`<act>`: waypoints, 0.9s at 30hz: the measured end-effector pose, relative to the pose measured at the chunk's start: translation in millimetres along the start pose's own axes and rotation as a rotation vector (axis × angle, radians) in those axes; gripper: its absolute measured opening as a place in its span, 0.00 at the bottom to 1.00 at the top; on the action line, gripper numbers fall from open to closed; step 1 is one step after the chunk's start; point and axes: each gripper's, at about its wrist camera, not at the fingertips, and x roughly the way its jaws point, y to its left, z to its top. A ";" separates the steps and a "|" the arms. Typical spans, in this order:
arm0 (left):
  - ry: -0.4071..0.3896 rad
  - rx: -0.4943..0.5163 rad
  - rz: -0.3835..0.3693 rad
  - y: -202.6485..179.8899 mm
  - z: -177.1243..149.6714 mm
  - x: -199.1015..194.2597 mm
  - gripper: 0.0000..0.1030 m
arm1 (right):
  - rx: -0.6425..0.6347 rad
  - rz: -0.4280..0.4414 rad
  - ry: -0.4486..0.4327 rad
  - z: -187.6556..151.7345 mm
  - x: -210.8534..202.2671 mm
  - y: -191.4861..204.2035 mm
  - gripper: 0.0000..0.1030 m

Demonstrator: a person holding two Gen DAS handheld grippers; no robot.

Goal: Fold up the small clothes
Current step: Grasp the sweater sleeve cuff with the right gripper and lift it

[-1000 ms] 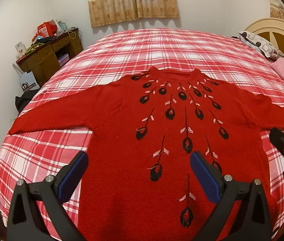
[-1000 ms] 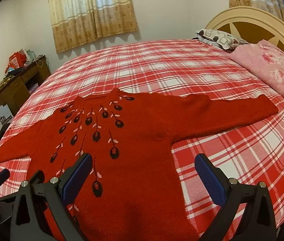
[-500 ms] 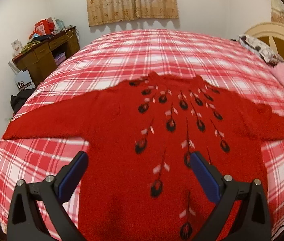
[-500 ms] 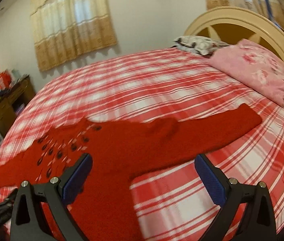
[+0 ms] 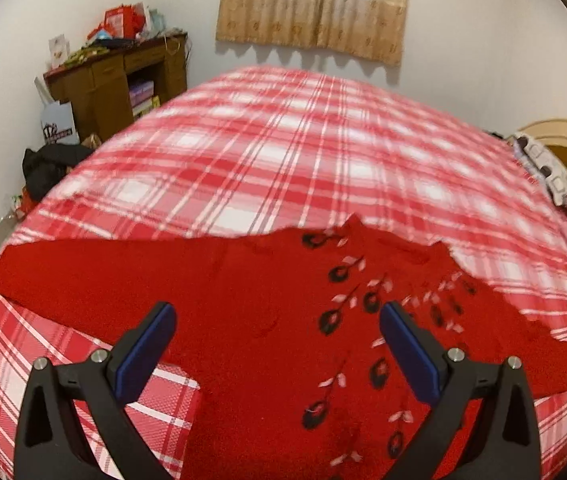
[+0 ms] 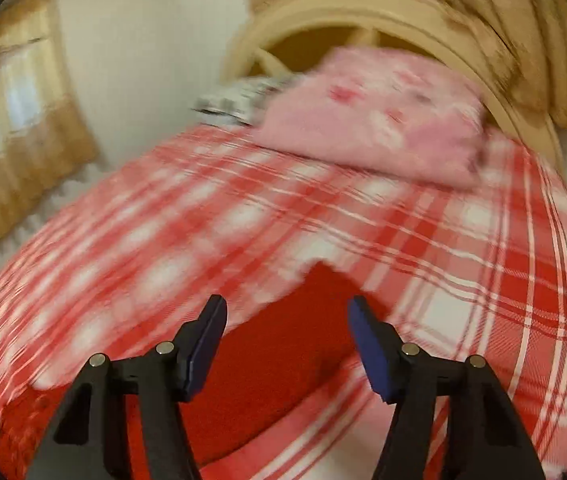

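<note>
Now my left claw (image 5: 275, 344) hangs wide open above a red knitted sweater (image 5: 275, 320) spread flat on a bed (image 5: 283, 152) with a red and white checked cover; nothing sits between its blue pads (image 5: 145, 350); the sweater's body lies directly beneath and ahead of them, one sleeve stretching off to the left, black and white feather motifs running down the front on the right. My right claw (image 6: 287, 340) points at the end of the sweater's other sleeve (image 6: 283, 352), which lies on the checked cover just under and between its pads (image 6: 207, 344); its jaws have just been closing, yet they stand partly apart and grip nothing; this view is blurred. Beyond the sleeve end a pink folded blanket (image 6: 375, 120) rests near the cream headboard (image 6: 363, 12). Farther back in the left view stand a cluttered wooden desk (image 5: 119, 76) and a beige curtain (image 5: 315, 4).
</note>
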 end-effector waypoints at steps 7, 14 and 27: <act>0.011 0.015 0.056 4.1 -32.2 33.6 1.00 | 0.043 -0.033 0.129 -4.0 54.7 -31.1 0.62; 0.026 0.032 0.060 2.0 -43.4 42.2 1.00 | -0.130 -0.053 0.171 -13.1 64.4 -6.0 0.22; -0.070 0.104 0.045 2.7 -46.0 20.4 1.00 | -0.161 0.153 0.122 -1.3 -10.5 62.0 0.15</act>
